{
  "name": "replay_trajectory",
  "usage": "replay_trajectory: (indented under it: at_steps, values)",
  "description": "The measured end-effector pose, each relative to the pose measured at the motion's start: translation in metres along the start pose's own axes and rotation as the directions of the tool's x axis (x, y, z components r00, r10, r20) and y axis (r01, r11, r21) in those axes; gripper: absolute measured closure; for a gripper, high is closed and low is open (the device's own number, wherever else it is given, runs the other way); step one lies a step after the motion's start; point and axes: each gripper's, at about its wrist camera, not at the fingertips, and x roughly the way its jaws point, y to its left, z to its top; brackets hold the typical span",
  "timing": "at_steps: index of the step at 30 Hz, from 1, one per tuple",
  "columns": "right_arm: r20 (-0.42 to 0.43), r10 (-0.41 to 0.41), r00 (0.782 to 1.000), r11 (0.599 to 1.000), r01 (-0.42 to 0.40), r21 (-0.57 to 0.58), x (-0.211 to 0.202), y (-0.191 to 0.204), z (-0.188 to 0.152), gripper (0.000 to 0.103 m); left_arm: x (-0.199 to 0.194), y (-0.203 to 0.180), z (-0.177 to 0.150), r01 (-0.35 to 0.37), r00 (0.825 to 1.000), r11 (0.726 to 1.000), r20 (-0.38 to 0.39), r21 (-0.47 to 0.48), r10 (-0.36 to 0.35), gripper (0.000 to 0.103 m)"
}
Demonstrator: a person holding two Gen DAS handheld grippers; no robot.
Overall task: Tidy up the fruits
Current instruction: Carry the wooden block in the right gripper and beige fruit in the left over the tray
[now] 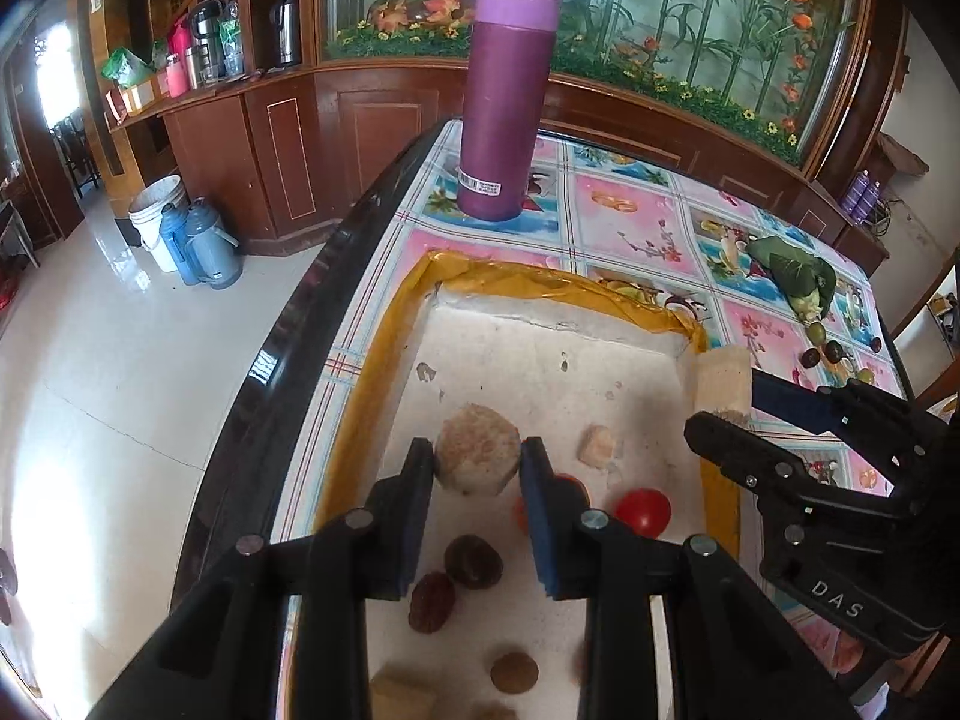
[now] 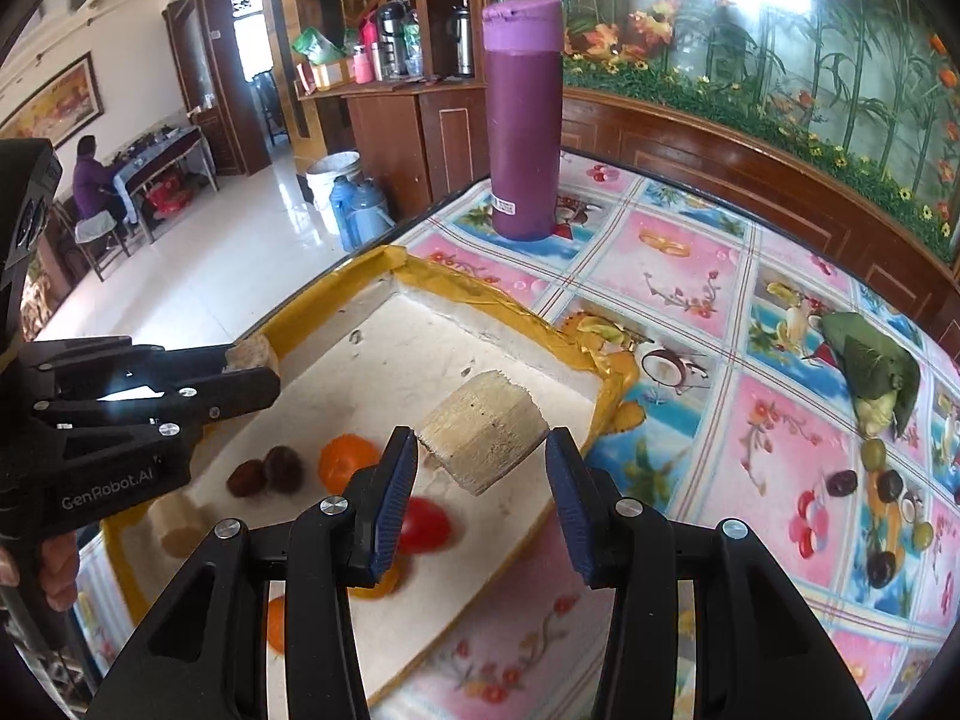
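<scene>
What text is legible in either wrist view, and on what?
"DAS" – on the body of the right hand-held gripper, seen from the left wrist view.
"GenRobot.AI" – on the body of the left hand-held gripper, seen from the right wrist view.
Barcode sticker near the base of the purple bottle – print too small to read.
Nothing else is readable.

right gripper (image 1: 723, 402) body: "DAS"
left gripper (image 2: 252, 369) body: "GenRobot.AI"
purple bottle (image 1: 507, 96) sticker: barcode, print too small to read
</scene>
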Motion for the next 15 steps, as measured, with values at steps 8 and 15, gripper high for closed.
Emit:
replay_trajectory:
  at_steps: [8, 15]
  values:
    - [-0.045, 0.013, 0.999, 1.000, -0.014, -0.001, 0.037, -0.008, 0.015, 0.060, 0.035, -0.002, 0.018, -0.012, 0.999, 1.000, -0.041, -0.003, 0.012, 0.071]
    - [-0.083, 0.010, 0.997, 1.000, -0.010, -0.003, 0.058, -0.014, 0.015, 0.060, 0.054, -0.004, 0.020, -0.025, 0.997, 0.999, -0.072, 0.026, 0.027, 0.071]
